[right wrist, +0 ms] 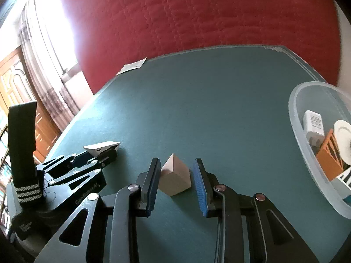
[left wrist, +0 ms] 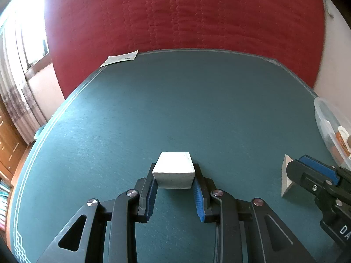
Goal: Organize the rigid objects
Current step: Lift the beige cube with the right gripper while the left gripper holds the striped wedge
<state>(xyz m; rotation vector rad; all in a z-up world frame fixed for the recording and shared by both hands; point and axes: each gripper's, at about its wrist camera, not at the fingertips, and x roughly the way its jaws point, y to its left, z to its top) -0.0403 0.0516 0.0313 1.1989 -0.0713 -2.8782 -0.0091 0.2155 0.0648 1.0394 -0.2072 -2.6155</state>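
Note:
In the left wrist view my left gripper point(left wrist: 174, 168) is shut on a white cube-like block point(left wrist: 173, 163) just over the green table mat point(left wrist: 175, 100). The right wrist view shows the same block point(right wrist: 103, 147) at the tips of the left gripper point(right wrist: 108, 152), low on the left. My right gripper point(right wrist: 176, 161) is shut on a pale wooden prism-shaped block point(right wrist: 175, 179) that rests on the mat, its pads against both sides. From the left wrist view, this block point(left wrist: 285, 179) and the right gripper point(left wrist: 299, 163) appear at the right edge.
A clear plastic bowl point(right wrist: 295, 109) stands at the right, holding a white adapter point(right wrist: 313, 123), an orange block point(right wrist: 329, 157) and a white round piece point(right wrist: 343, 138). A paper slip point(left wrist: 120, 58) lies at the table's far left corner. A red quilted cover point(left wrist: 186, 13) lies beyond the table.

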